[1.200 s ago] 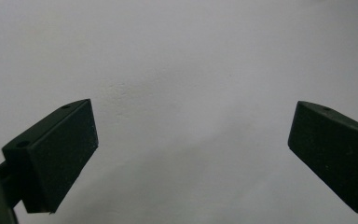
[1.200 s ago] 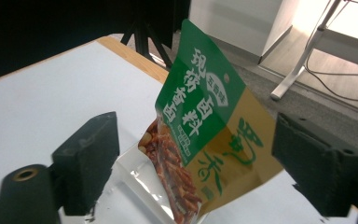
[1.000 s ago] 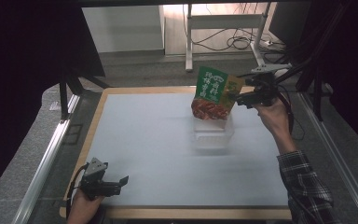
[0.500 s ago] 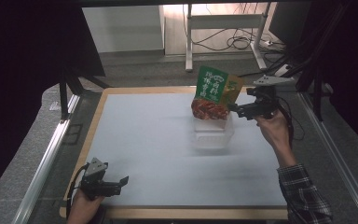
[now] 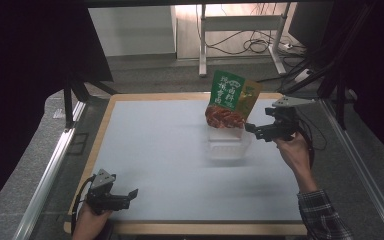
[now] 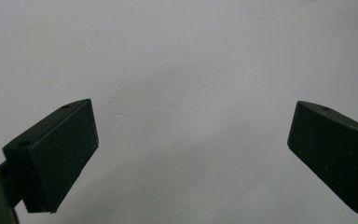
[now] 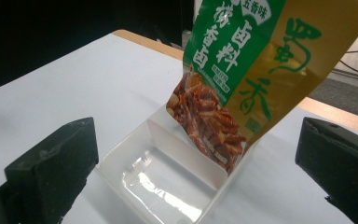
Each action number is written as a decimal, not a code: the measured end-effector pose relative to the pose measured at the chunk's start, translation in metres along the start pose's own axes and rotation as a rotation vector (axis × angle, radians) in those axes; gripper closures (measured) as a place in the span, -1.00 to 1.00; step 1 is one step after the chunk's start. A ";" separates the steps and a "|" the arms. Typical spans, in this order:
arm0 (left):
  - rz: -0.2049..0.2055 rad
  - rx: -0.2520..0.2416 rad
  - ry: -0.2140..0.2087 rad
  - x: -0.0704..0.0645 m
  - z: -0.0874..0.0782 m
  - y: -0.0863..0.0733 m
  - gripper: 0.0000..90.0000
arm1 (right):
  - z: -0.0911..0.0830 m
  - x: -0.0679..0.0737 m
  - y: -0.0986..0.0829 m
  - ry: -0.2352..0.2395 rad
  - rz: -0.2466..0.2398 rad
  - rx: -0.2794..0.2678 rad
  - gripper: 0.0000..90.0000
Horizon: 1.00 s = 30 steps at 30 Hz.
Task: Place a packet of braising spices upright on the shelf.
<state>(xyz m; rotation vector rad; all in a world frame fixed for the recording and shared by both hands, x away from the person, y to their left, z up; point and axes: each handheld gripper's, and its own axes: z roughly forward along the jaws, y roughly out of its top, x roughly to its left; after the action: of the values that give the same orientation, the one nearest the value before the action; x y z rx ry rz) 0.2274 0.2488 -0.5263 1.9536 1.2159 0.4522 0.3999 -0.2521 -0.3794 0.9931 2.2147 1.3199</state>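
Observation:
A green and gold snack pouch printed with red food stands tilted in the far end of a clear plastic tray on the pale tabletop. To the tray's right, my right gripper is open and points at the tray and pouch, with nothing between its jaws. Down at the near left corner of the table, my left gripper hovers open over bare tabletop, a hand around it.
The white table has a wooden rim. Metal rails run along both sides. Beyond the far edge stand a desk frame and loose cables on the floor.
My right gripper has let go of the pouch and drawn back to the right and slightly nearer. The pouch stays leaning in the tray. The left gripper has not moved.

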 end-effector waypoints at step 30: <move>0.013 0.002 0.002 -0.001 0.000 0.000 -0.96 | -0.023 0.015 -0.042 0.028 -0.004 -0.016 -1.00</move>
<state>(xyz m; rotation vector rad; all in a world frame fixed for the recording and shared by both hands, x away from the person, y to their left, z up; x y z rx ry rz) 0.2269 0.2477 -0.5261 1.9640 1.2059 0.4595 0.3592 -0.2680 -0.4043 0.9702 2.2216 1.3558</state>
